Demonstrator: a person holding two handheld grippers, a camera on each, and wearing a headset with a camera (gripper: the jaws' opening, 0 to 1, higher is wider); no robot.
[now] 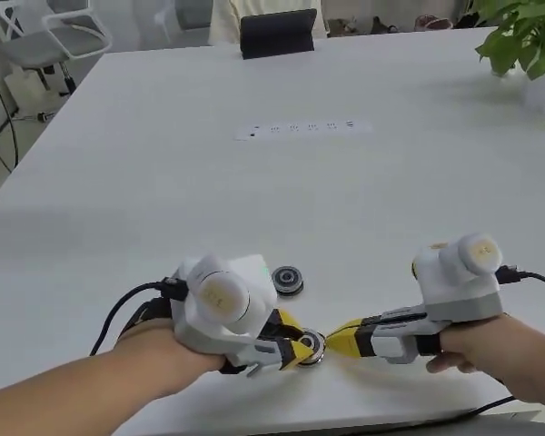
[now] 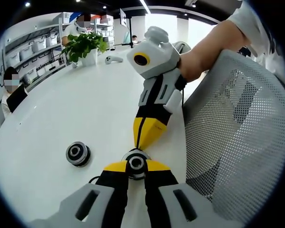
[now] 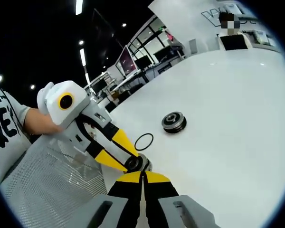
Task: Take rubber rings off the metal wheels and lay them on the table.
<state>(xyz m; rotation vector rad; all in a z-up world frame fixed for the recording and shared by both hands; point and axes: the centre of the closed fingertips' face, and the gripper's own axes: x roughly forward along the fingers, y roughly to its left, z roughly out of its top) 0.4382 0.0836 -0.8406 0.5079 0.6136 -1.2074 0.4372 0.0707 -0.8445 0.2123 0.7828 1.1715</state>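
left gripper [image 2: 136,168] clamps a wheel [image 2: 135,160] between its fingers. right gripper [image 3: 142,174] is pinched closed, tips touching that wheel. a loose ring [image 3: 143,141] lies just beyond them, a second wheel [image 3: 174,121] farther out.

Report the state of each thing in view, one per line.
left gripper, shut on the held wheel
held wheel, clamped near the table edge
right gripper, shut, tips at the held wheel
second wheel, lying flat, untouched
rubber ring, loose on the table
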